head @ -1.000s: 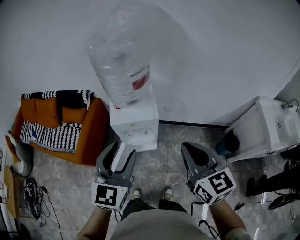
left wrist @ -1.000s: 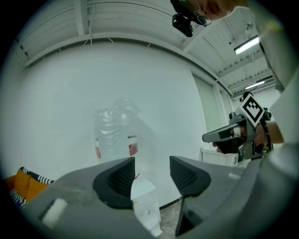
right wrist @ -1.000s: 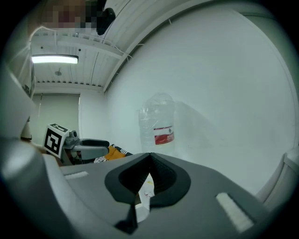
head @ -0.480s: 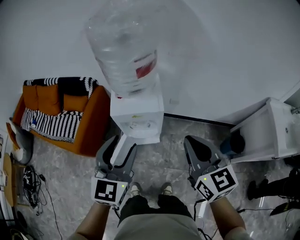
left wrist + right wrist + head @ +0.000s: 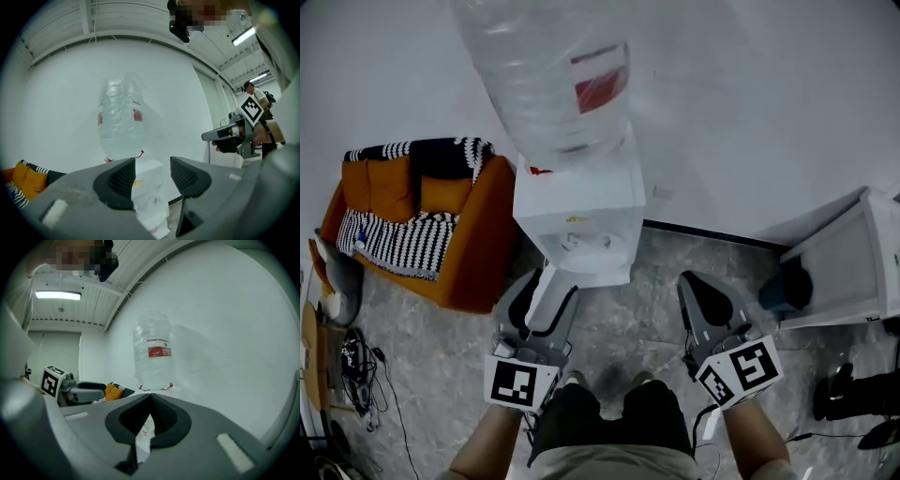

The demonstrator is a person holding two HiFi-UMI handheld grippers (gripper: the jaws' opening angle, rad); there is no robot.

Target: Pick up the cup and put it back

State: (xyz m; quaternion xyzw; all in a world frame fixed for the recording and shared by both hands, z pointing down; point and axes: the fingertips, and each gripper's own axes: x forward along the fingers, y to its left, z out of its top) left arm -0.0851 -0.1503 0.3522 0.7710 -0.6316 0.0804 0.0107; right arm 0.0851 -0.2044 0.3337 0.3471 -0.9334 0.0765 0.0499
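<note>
Closest to me, the person's bare forearms come up from the bottom of the head view, each hand wrapped round a grey two-jaw tool with a black-and-white marker cube at its back. The left gripper (image 5: 544, 289) is held with its jaws standing apart. Its own view shows dark ribbed pads (image 5: 123, 177) with a clear gap between them, and through that gap only the dispenser farther off, so nothing is pinched. The right gripper (image 5: 701, 286) sits just beside it, well clear of it. In the right gripper view its tips meet, closed on themselves, and a sliver of white shows through the opening behind them. Under both lies a grey marbled stone floor (image 5: 633, 314). Just past the left gripper stands a white box-shaped floor water dispenser (image 5: 581, 192). In the recess at its front is a small pale round shape that looks like the cup (image 5: 584, 245), though it is too small to be certain. A large clear plastic water bottle with a red label (image 5: 548, 75) is upended on top of the dispenser. To its left is an orange sofa (image 5: 478, 253) draped with a black-and-white striped knitted blanket (image 5: 394, 251), and a tangle of dark cables (image 5: 356, 370) lies on the floor near it. On the right stands a white open-fronted cabinet (image 5: 853, 272), and behind everything is a plain white wall (image 5: 750, 112).
</note>
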